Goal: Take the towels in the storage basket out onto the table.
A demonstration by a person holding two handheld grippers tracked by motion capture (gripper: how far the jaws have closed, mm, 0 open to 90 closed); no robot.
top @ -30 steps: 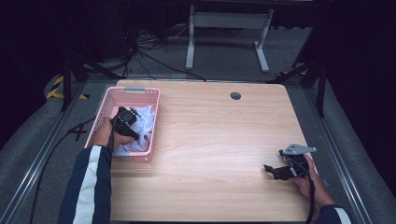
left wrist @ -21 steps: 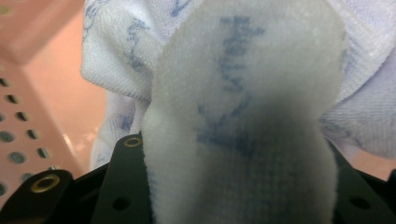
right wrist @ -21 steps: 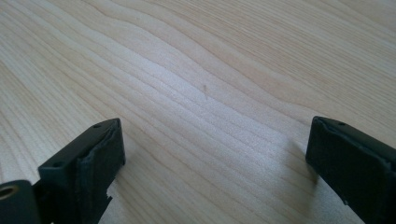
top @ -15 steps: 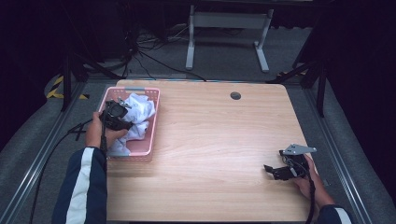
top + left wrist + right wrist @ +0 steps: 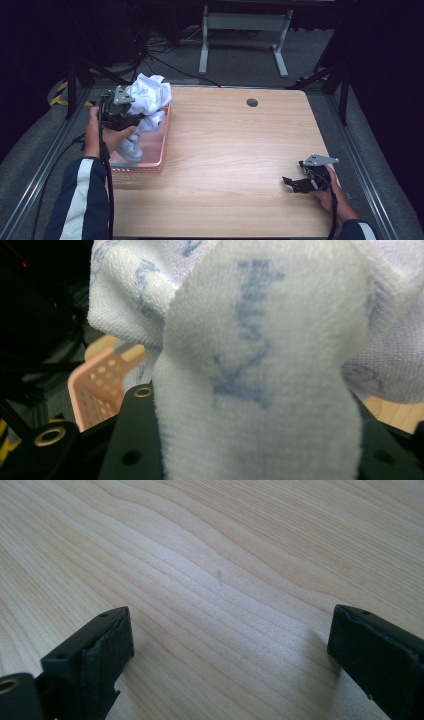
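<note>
High view: L gripper (image 5: 134, 119) clamps white cloth (image 5: 149, 95) above pink basket (image 5: 150, 159).

A white cloth (image 5: 148, 95) with faint blue printed marks hangs bunched and crumpled above the pink basket (image 5: 150, 161), which sits at the desk's (image 5: 235, 165) left edge, towards the far left corner. The upper part of the cloth is gathered into a rumpled ball, raised clear of the basket's rim, while a narrower tail trails down into the basket and rests on its floor. In the left gripper view the cloth (image 5: 260, 370) shows a soft, looped towelling weave with smudged blue lettering, one fold draped straight down, and the basket's perforated pink wall (image 5: 97, 385) beyond it.
</note>
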